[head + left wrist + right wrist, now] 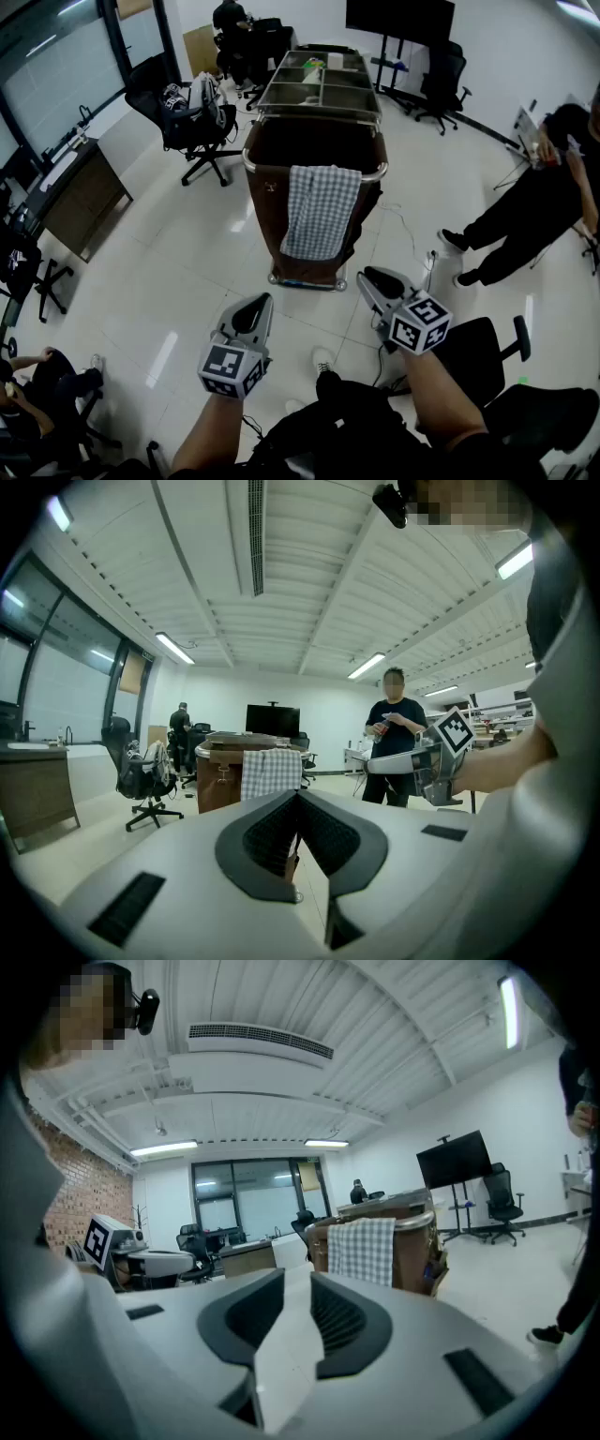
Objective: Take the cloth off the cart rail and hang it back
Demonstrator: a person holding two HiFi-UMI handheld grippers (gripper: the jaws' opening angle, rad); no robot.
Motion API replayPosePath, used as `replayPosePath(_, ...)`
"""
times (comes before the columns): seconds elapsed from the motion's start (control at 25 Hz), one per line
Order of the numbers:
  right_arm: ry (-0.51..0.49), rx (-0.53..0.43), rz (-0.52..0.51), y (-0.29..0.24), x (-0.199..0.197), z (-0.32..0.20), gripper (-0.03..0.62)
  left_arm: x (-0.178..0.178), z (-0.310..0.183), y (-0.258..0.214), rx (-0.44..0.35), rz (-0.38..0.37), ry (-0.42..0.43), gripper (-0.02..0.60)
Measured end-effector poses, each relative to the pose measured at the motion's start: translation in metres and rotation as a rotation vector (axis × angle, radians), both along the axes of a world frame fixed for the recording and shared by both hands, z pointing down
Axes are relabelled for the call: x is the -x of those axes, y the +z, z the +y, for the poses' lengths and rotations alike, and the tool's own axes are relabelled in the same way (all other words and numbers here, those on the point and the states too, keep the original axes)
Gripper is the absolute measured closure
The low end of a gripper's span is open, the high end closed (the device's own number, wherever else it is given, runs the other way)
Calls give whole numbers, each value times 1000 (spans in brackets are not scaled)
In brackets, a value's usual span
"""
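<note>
A grey-and-white checked cloth hangs over the near chrome rail of a housekeeping cart with a brown bag. The cart stands ahead of me, and the cloth is out of reach of both grippers. My left gripper is held low to the left of the cart's foot, its jaws meeting at the tips with nothing between them. My right gripper is level with it on the right, jaws a little apart and empty. The cloth shows beyond the left gripper. The cloth also shows beyond the right gripper.
Black office chairs stand left of the cart and another chair is close at my right. A person in black stands on the right, another sits at the lower left. A desk lines the left wall.
</note>
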State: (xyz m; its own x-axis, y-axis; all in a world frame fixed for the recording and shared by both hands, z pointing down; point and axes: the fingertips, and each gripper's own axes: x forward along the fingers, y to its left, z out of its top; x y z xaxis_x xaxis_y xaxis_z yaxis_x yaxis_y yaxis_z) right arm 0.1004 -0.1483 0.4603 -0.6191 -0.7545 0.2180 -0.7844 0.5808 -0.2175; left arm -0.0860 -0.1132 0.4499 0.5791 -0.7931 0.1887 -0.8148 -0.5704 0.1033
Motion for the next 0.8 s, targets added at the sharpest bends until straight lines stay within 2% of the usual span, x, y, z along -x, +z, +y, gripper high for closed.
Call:
replayPosePath(0.08, 0, -10, 18, -4, -3, -32, 373, -1, -19, -3, 6, -2, -9, 581)
replayPosePath(0.12, 5, -15, 25, -6, -5, -48, 362, -1, -29, -4, 7, -2, -14, 581)
replayPosePath(0.24, 34, -24, 38, -10, -16, -98, 362, -1, -58, -6, 4, -4, -29, 581)
replayPosePath(0.44, 52, -21, 61, -7, -33, -166, 362, -7, -107, -7, 13, -47, -56, 581)
replayPosePath(0.64, 31, 31, 85, 20, -42, -212, 362, -20, -151, -2, 6, -49, -83, 581)
replayPosePath(0.8, 10, 53, 54, 40, -45, -235, 362, -28, -177, 4, 6, -63, -94, 581)
